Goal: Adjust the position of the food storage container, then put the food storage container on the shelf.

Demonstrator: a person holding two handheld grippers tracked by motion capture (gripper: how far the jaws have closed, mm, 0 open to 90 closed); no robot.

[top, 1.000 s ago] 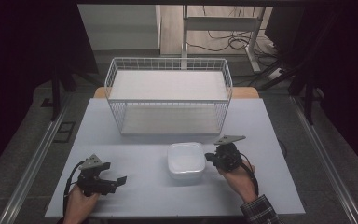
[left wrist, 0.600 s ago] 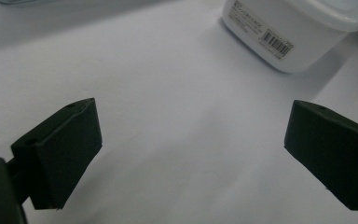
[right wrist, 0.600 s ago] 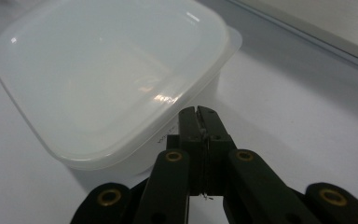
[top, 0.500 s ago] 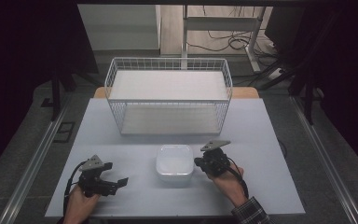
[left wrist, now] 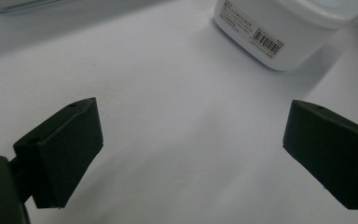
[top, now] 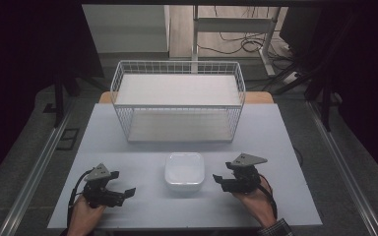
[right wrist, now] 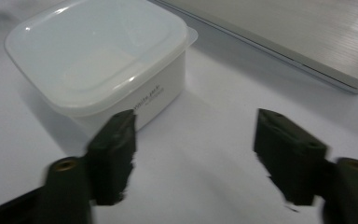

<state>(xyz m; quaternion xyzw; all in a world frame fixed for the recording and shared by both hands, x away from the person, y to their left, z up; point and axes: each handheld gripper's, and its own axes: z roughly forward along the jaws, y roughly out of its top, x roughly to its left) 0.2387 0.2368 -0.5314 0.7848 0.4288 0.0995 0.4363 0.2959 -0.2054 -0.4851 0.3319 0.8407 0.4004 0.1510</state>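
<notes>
A white square lidded plastic container [top: 184, 173] sits on the pale table [top: 142, 142] near its front middle. My right gripper [top: 217, 180] stands open just right of the container, apart from it; in the right gripper view the container [right wrist: 102, 65] lies ahead and left of the open gripper [right wrist: 193, 140]. My left gripper [top: 126, 192] rests open at the front left, well away from the container. In the left gripper view its jaws stand wide apart around the gripper's midpoint [left wrist: 191, 149], and the container's labelled side [left wrist: 279, 32] shows at the top right.
A white wire basket [top: 178, 101] with a flat shelf panel stands at the back middle of the table. Its panel edge [right wrist: 284, 37] shows in the right gripper view. Dark floor, metal rails and chair legs surround the table.
The right gripper slid the container leftward toward the table's middle, then drew back to the right and stands apart from it. The left gripper has barely moved.
</notes>
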